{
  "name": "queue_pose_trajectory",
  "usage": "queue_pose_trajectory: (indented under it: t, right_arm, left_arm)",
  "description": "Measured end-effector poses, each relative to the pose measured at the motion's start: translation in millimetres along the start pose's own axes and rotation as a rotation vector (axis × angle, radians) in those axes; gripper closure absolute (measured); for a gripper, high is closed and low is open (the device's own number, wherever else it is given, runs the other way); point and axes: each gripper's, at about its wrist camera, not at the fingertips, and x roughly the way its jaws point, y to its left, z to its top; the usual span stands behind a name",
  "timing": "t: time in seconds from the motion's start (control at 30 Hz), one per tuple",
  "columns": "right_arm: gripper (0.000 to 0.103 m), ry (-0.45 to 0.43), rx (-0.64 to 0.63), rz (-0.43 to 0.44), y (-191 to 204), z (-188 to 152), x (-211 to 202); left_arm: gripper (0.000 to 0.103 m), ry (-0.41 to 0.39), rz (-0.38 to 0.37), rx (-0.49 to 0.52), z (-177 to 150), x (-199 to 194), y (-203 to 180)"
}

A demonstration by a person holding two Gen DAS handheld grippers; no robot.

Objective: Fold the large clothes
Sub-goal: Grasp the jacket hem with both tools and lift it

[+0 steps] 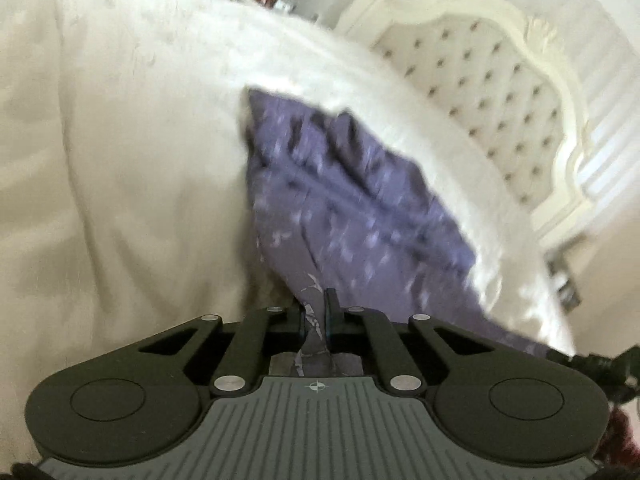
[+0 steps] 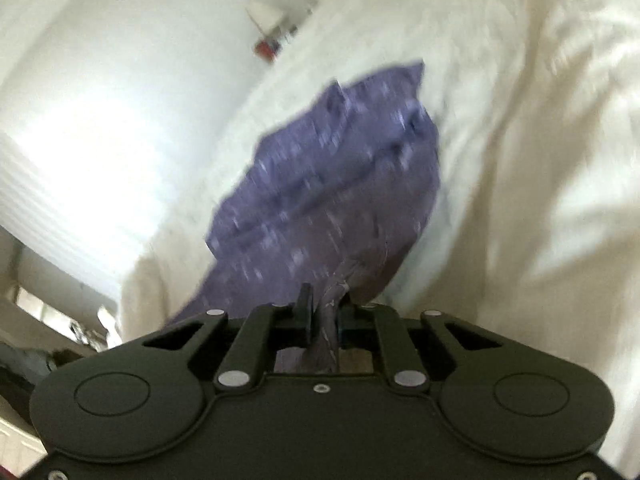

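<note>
left wrist — close, faces bed's headboard (image 1: pixel 500 92) | right wrist — close, faces window | shared: purple garment (image 1: pixel 344 200)

The left gripper (image 1: pixel 316 312) is matt black plastic with small bright metal pivot pins; behind its fingers lies a ribbed grey panel, dull as rubber. Pinched between them is the purple garment (image 1: pixel 344 196) — thin, soft cloth, matt, flecked pale. The right gripper (image 2: pixel 324 312) has the same finish. Beyond both tongs spreads the white bedcover (image 1: pixel 132 152), fuzzy and creased; right of the left tongs stands the headboard (image 1: pixel 492 92) — buttoned upholstery in a smooth cream frame.
</note>
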Motion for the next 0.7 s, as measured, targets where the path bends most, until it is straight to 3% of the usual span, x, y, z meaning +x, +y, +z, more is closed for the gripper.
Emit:
queue_pose_trajectory:
  t: [0.13, 0.4, 0.7]
  right_arm:
    - [0.085, -0.067, 0.004, 0.033, 6.7, 22.7, -0.3]
    - [0.085, -0.174, -0.002, 0.067, 18.7, 78.2, 14.1]
    - [0.085, -0.281, 0.000, 0.051, 20.1, 154.6, 62.7]
  left_arm:
    - [0.095, -0.064, -0.054, -0.015, 25.8, 0.0, -8.1]
    - [0.095, -0.180, -0.088, 0.002, 78.6, 22.5, -27.4]
    - [0.095, -0.247, -0.092, -0.044, 137.7, 77.7, -35.8]
